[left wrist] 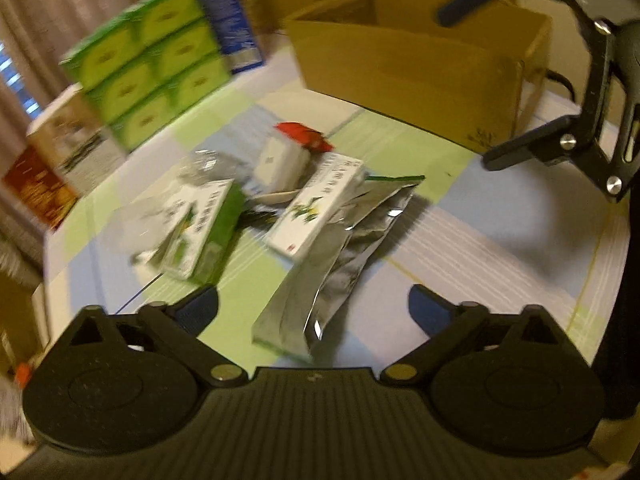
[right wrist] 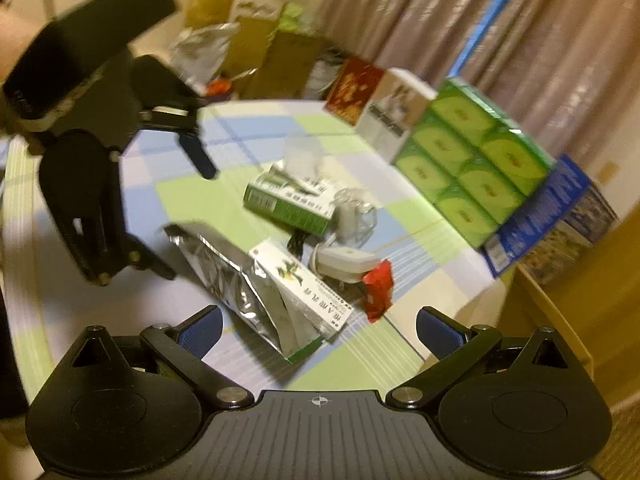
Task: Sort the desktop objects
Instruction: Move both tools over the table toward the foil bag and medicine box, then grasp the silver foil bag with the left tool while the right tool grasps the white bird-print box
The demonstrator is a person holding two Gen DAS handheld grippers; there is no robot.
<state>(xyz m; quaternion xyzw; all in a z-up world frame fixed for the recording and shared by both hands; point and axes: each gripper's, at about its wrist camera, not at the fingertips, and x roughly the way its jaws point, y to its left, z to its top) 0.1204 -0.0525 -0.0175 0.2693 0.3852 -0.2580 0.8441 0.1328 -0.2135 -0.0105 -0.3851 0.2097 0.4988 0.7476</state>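
A pile of small items lies mid-table: a silver foil pouch, a white medicine box leaning on it, a green-sided medicine box, a white charger, a red packet and crumpled clear plastic. My left gripper is open and empty, just in front of the pouch. My right gripper is open and empty above the pouch and white box. The right gripper also shows in the left wrist view, held above the table near the cardboard box.
An open cardboard box stands at the table's far side. Stacked green boxes, a blue box and other cartons line the table's edge by the curtains. The tablecloth is checked blue, green and white.
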